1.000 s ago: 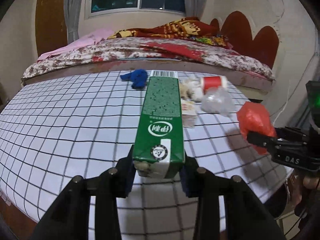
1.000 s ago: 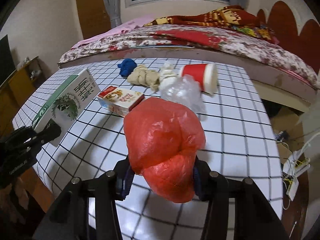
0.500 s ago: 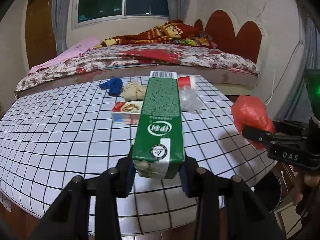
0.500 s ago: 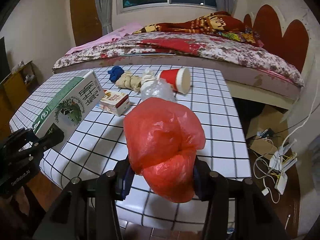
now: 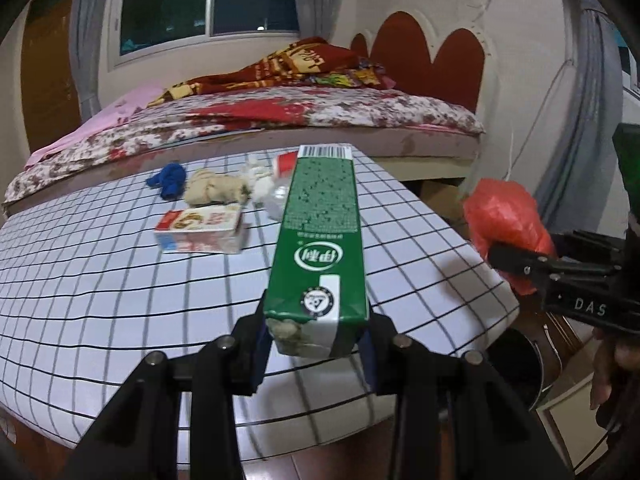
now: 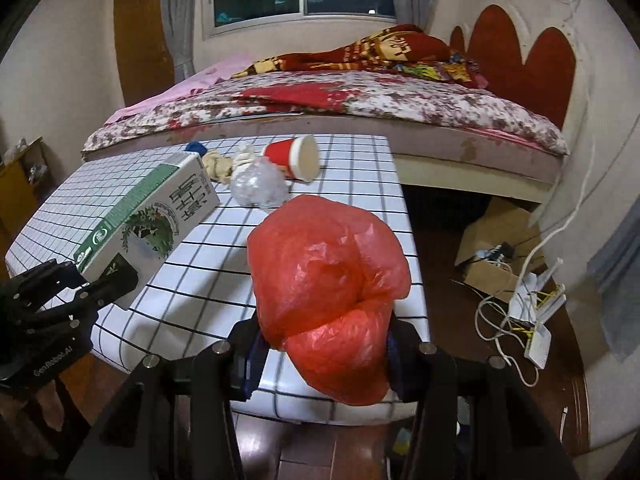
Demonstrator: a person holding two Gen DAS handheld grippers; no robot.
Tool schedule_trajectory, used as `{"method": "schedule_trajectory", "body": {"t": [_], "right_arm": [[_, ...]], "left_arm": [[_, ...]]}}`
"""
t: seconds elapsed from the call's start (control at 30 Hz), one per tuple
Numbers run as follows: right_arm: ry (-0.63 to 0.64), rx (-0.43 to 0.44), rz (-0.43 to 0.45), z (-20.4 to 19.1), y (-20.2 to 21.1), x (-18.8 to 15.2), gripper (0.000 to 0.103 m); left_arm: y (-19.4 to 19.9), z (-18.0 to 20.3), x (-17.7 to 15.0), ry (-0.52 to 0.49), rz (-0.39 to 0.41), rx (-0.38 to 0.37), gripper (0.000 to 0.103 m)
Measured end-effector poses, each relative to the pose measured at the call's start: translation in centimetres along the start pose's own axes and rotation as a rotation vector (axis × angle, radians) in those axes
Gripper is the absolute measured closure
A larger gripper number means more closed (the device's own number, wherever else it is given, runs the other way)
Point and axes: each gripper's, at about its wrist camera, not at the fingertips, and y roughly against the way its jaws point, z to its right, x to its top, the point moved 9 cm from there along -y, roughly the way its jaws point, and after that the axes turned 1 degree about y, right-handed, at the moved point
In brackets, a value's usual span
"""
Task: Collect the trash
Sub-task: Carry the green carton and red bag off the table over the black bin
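Left gripper [image 5: 316, 344] stays clamped on your green carton [image 5: 322, 236], right gripper [image 6: 324, 354] on the red bag [image 6: 326, 280]. Both have pulled back past the surface [image 5: 100, 280] edge, toward the dark bin [image 5: 516, 364] below; its contents can't be made out. Cup [image 6: 294, 158], small box [image 5: 202, 228] and wrappers remain on the surface.

Both grippers are black, with flat angular fingers and round silver screws at the joints. The left gripper [image 5: 316, 354] has blue pads inside. The right gripper [image 6: 324, 354] carries white letters "DAS"; the left body reads "GenRobot.AI".
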Motion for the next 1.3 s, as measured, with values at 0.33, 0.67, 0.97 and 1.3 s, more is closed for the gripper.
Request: {"method": "schedule_trajectory", "body": {"t": [0.33,0.67,0.97,1.3], "right_arm": [[-0.049,-0.065,-0.002,4.4,2.2,-2.1,0.052],[-0.109,-0.117,-0.011,8.6,4.0,-5.1,0.052],[-0.155,-0.147,-0.041,12.0,4.8,-8.3,0.052],[-0.245,-0.192,-0.064,16.7,6.0,-12.0,0.052]], "left_arm": [[-0.4,5.3,-0.5,-0.062,-0.014,-0.070,0.064],[-0.3,10.1,-1.5,-0.139,-0.034,-0.134,0.064],[-0.4,14.7,-3.0,-0.202,-0.057,-0.199,0.065],[-1.0,20.1,-5.5,-0.271,-0.106,-0.269,0.065]]}}
